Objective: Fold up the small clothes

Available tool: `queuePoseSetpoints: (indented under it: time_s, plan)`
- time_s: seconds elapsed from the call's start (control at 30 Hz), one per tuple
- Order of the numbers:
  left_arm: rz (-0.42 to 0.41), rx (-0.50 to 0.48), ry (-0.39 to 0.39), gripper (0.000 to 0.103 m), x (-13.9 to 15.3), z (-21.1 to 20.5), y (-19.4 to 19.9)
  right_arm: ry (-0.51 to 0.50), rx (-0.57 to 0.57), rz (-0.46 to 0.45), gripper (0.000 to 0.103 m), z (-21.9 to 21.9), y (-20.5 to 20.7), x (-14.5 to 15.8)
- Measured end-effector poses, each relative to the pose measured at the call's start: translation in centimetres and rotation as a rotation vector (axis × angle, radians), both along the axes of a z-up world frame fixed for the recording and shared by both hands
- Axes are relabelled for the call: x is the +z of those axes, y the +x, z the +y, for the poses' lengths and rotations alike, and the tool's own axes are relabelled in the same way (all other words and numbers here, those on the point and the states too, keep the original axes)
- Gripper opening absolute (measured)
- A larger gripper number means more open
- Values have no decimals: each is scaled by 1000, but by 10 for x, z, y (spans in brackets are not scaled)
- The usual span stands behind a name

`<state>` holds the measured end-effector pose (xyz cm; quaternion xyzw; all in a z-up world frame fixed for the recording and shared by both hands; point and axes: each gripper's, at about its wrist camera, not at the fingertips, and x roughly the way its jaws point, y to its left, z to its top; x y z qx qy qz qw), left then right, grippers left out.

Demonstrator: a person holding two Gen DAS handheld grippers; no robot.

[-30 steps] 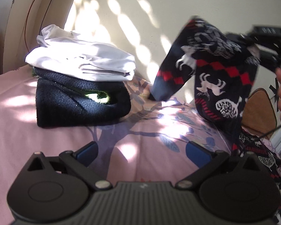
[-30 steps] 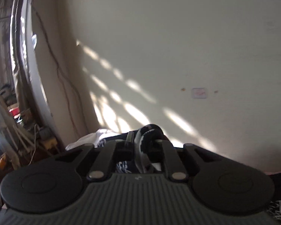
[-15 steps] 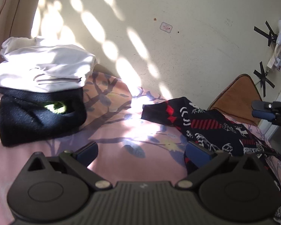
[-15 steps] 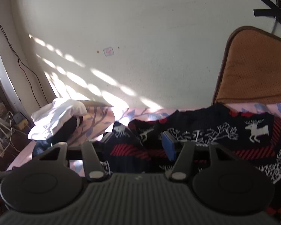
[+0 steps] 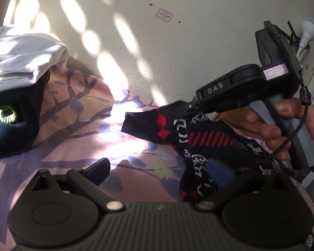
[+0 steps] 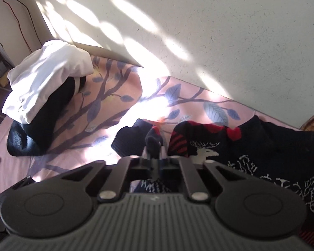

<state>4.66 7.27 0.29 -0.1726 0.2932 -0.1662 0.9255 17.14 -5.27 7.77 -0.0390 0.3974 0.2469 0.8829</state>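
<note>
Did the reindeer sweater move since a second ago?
Yes. The reindeer sweater hung in the air a second ago; now it lies down on the pink bedsheet, to the right of the folded pile. The right gripper pinches its sleeve.

Dappled sunlight falls across a cream wall (image 5: 178, 48) and pink leaf-patterned bedsheet (image 6: 119, 104).

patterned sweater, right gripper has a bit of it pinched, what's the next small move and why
Probably draw the right gripper toward the pile, spreading the sleeve flat on the pink sheet. It is shut on a dark fold of the patterned sweater, which lies rumpled. The left gripper is open and holds nothing; its right finger sits over the sweater's edge, so it could then pin the body.
</note>
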Motion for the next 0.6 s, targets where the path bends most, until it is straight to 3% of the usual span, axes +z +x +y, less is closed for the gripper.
queuePoseSetpoints:
  time_s: [0.1,0.2,0.27,0.3,0.4,0.47,0.53,0.6]
  plan:
    - [-36,18,47,102,4,1,-3,193,-43,-226,11,-43,-27,47]
    - [-66,37,87,102,8,1,-5,362,-223,-482,13,-116,-63,91]
    - [-74,46,117,102,11,-2,-3,330,-376,-576,17,-155,-79,96]
    - [-78,46,138,102,12,-5,-1,273,-457,-584,26,-171,-81,91]
    - [-66,15,185,102,20,-19,10,122,-662,-552,70,-216,-81,63]
    - [-37,-28,212,97,24,-33,24,118,-737,-511,71,-245,-85,43]
    - [6,-90,222,92,27,-51,48,182,-761,-451,71,-271,-93,26]
    - [80,-134,204,78,25,-67,76,245,-759,-395,71,-285,-96,13]
